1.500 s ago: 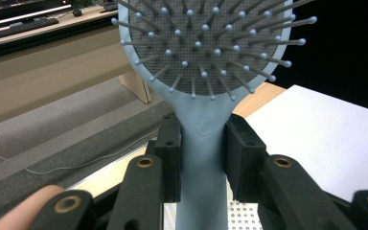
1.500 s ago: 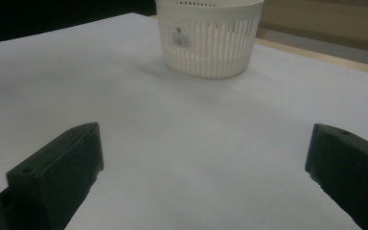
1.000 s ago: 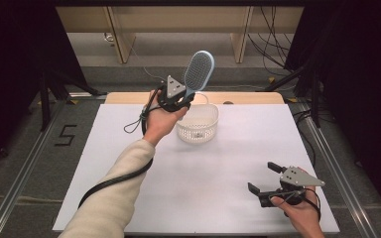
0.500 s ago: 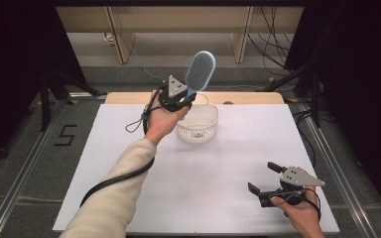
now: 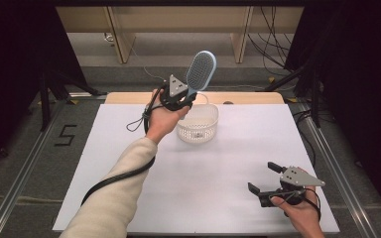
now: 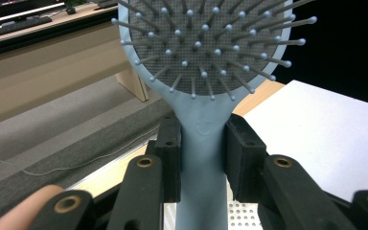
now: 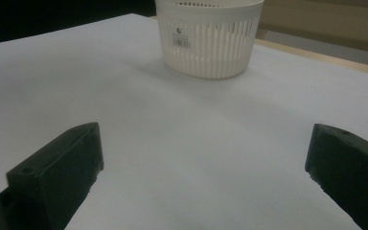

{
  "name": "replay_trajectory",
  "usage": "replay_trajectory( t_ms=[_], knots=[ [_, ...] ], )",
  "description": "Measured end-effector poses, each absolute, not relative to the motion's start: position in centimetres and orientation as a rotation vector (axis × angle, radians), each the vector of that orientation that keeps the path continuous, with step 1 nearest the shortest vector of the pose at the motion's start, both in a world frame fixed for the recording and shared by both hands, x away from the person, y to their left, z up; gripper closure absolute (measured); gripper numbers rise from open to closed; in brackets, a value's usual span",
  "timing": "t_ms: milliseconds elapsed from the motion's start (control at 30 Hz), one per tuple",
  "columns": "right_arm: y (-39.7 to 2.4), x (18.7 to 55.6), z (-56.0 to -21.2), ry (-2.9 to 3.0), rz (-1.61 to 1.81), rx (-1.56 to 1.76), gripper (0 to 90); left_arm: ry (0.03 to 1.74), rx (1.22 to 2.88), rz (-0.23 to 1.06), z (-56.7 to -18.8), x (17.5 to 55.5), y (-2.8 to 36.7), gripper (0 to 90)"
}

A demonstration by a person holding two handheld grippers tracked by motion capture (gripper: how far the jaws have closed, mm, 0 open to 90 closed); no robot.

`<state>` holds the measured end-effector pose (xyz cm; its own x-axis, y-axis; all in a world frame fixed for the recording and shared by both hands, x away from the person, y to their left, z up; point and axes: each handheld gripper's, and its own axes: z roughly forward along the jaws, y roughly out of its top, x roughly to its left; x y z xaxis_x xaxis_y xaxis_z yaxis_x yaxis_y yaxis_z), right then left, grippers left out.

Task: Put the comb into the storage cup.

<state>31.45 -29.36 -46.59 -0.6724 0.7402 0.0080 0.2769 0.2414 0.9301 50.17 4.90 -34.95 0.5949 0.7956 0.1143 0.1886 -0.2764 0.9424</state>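
hairbrush [image 5: 199,72] light blue, paddle type, grey bristle pad with ball-tipped pins; held up in the air above the far edge of the worktop, head tilted up and away, roughly over the far rim of the basket [image 5: 197,124]; left gripper [image 5: 184,100] clamped on its handle, both pads pressing the handle just below the neck, seen close in the left gripper view [image 6: 202,158]; grey three-cornered plate on top of that gripper faces the high camera; cable runs from it back along the sleeve [image 5: 111,198].

worktop [image 5: 129,148] a white sheet on a wooden table, wood strip showing along the far edge; matte, bare apart from the basket; dark grey floor around it with metal rails left and right, a "5" marked on the floor off the left edge; beyond the far edge, pale wooden furniture legs and loose cables; room dark at both sides.

basket white, round, slotted wall, small label on the side facing the right gripper view [image 7: 210,40]; stands near the far edge, about mid-width, directly below and just in front of the left gripper; looks empty as far as the high view shows.

right gripper [image 5: 264,179] near the near-right corner, low over the worktop, jaws wide apart with nothing between them; it points toward the basket, well apart from it; open sheet between the two.
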Motion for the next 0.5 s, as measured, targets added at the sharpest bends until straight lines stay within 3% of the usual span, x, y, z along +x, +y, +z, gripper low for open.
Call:
replay_trajectory(
  t_ms=[500],
  knots=[
    [-29.41,31.44,-46.59,2.085,1.42,0.929,0.2,0.816,1.797,0.726,-35.33,50.55,4.66,69.8]
  ],
)
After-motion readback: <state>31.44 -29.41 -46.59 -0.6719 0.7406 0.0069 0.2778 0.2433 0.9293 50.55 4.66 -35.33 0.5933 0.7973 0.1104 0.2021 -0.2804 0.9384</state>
